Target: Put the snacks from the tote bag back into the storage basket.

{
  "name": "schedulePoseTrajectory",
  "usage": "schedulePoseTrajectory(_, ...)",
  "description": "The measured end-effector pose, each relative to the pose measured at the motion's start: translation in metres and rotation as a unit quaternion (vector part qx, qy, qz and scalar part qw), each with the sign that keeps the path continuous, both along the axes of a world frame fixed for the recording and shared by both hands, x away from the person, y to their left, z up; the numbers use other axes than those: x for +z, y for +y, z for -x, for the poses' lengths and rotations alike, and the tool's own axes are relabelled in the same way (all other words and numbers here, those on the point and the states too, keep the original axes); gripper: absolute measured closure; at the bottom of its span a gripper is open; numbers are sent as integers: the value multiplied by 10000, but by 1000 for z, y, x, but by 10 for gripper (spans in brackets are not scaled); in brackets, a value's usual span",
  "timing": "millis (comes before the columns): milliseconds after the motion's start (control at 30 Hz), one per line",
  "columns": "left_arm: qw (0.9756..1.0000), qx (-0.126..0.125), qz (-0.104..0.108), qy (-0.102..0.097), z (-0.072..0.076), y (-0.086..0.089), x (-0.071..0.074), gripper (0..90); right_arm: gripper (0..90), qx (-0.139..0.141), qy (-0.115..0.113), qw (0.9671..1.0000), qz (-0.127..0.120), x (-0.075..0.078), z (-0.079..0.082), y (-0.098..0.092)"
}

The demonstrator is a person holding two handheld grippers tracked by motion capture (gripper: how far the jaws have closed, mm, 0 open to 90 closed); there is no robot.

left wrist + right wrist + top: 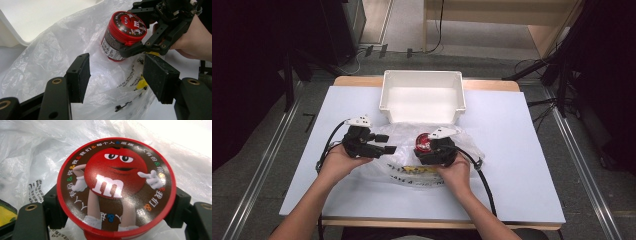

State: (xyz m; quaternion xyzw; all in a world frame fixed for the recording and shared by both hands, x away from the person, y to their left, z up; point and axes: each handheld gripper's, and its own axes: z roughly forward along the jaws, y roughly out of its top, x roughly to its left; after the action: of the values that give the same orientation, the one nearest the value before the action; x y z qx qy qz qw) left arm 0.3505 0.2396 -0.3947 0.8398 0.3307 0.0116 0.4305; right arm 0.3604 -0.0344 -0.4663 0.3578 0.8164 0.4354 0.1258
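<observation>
The candy jar [116, 187] is red, and its brown lid shows a red round candy man with white gloves and a white "m"; little coloured letters ring the lid. The bag [50, 57] is see-through with black print and a yellow patch; the bin [422, 95] is white; the tabletop [522, 165] is pale blue; each claw is black.

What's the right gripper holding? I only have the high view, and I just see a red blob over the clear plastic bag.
Observer: A round red plastic jar with a cartoon candy character on its lid.
Operator: Gripped where?
Observer: The right gripper clamps its body just below the lid.
Operator: Upright?
Observer: Tilted, base toward the clear plastic bag.
Operator: Left jaws?
Observer: The left gripper is open, with nothing between its pads.
</observation>
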Motion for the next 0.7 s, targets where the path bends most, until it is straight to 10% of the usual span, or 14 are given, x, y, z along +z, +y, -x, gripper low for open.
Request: schedulePoseTrajectory(700, 9999, 93, -57, 15, -2, 4, -1, 380, 254, 104, 139, 9998, 11, 7, -4, -6)
